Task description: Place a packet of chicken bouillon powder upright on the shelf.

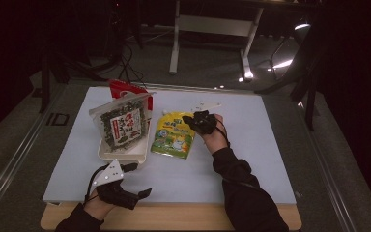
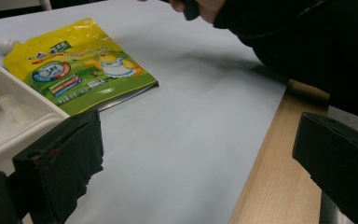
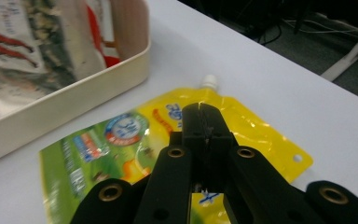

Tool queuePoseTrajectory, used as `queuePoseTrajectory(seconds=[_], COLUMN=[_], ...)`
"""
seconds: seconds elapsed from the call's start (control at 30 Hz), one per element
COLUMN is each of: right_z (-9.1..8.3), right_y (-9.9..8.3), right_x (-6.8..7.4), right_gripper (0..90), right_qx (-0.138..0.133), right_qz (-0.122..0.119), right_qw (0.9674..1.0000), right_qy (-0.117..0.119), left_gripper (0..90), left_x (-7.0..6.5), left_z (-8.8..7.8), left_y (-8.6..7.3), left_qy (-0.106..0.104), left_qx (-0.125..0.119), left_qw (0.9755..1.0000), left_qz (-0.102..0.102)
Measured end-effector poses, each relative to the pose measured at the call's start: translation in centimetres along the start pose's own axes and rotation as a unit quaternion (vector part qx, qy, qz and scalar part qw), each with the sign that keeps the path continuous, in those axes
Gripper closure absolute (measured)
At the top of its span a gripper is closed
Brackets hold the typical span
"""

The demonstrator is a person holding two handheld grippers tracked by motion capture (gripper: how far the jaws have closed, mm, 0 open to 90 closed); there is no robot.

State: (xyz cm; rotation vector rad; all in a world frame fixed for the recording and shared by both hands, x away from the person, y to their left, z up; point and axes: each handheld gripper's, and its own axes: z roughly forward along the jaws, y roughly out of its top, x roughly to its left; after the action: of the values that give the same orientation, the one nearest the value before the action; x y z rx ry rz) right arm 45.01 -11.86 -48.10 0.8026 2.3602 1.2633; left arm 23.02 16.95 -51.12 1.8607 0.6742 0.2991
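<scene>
Right gripper (image 1: pixel 193 121) first: we see its two black jaws pressed flat together in the right gripper view, nothing showing between the pads, so we read it as clenched and empty; the tips hang over the upper part of the yellow pouch (image 3: pixel 177 154), and whether they touch its film we cannot tell; in the high view the gripper sits at the pouch's top right corner, with the hand and dark sleeve (image 1: pixel 244 193) trailing back towards the near edge. We find the pouch lying flat on the white mat (image 1: pixel 241 145), its small white spout (image 3: pixel 209 81) pointing away from us, its green lower half towards the person; just beside it, to the left, stands the cream tray (image 1: pixel 125 153), their edges close, though contact is not clear; the tray holds a seaweed snack bag (image 1: pixel 121 124) leaning upright, with a red packet (image 1: pixel 123 88) behind it. Left gripper (image 1: pixel 137 181) rests low at the near left of the mat, just in front of the tray; in the left gripper view its jaws stand wide apart with bare mat and the wooden table edge (image 2: pixel 279 186) between them, so we call it released, grasping nothing.
</scene>
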Motion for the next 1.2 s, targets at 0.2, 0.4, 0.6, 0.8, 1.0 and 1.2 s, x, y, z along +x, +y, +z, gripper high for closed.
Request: queuePoseTrajectory(seconds=[0.2,0.4,0.6,0.8,1.0,1.2], right_z=[1.4,3.7,5.4,7.3,8.9,10.4], right_y=[0.4,0.6,0.9,1.8,2.3,2.6], right_x=[-0.5,-1.0,-0.9,-0.6,-0.7,-1.6], right_gripper=[90.0,90.0,90.0,90.0,90.0,90.0], right_qx=[0.006,0.011,0.018,0.019,0.035,0.050], right_qz=[0.007,-0.006,-0.007,-0.006,-0.006,0.023], right_qw=[1.0000,0.9998,0.9998,0.9998,0.9993,0.9980], right_qy=[0.004,0.012,-0.002,0.008,-0.006,-0.031], left_gripper=[2.6,2.6,2.6,2.6,2.6,2.6], left_x=[-0.1,-0.2,-0.3,-0.3,-0.4,-0.5], left_z=[-0.1,-0.3,-0.8,-1.2,-1.5,-1.8], left_y=[-0.3,-0.8,-1.1,-1.4,-1.7,-1.8], left_qy=[0.003,0.004,0.011,0.016,0.018,0.020], left_qx=[0.000,0.005,0.002,0.001,0.006,0.003], left_qw=[1.0000,1.0000,0.9999,0.9997,0.9997,0.9996], left_qz=[0.002,-0.005,-0.012,-0.016,-0.017,-0.021])
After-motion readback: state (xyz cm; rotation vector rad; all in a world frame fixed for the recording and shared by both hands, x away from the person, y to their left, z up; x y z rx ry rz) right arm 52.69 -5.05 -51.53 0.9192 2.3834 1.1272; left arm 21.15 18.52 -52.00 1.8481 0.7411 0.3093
